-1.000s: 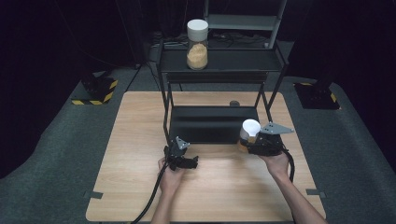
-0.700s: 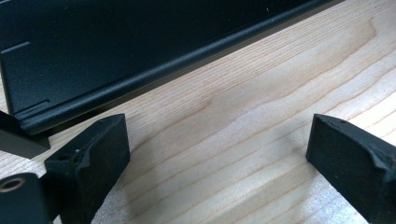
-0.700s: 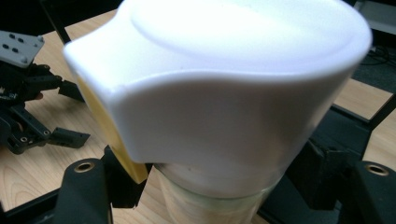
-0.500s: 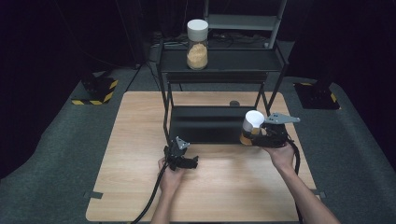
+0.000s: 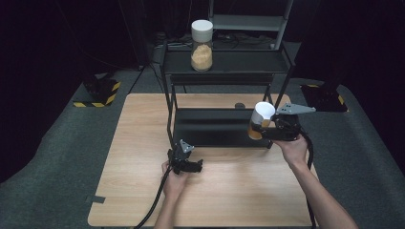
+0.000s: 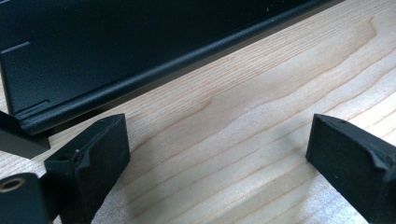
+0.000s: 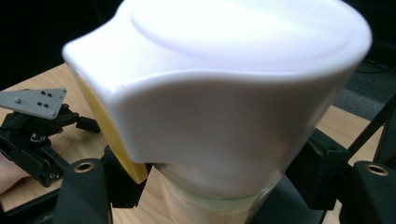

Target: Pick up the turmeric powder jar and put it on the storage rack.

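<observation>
Dark room, grey carpet, wooden table (image 5: 143, 143) carrying a black two-tier rack (image 5: 224, 62). Right claw (image 5: 255, 130) clamped on a white-lidded jar (image 5: 261, 119), held clear of the table at the rack's right front, beside the lower shelf. Left claw (image 5: 193, 167) rests low on the table near the rack's base, jaws apart, nothing between them. A second jar (image 5: 202, 45) stands on the top shelf. Judgement: keep the held jar upright, clear the rack's front post, set it down squarely. Hazard-striped blocks (image 5: 98, 93) on the floor behind.

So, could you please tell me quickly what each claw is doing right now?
Left claw: open, empty.
Right claw: closed on the white-lidded jar.
</observation>
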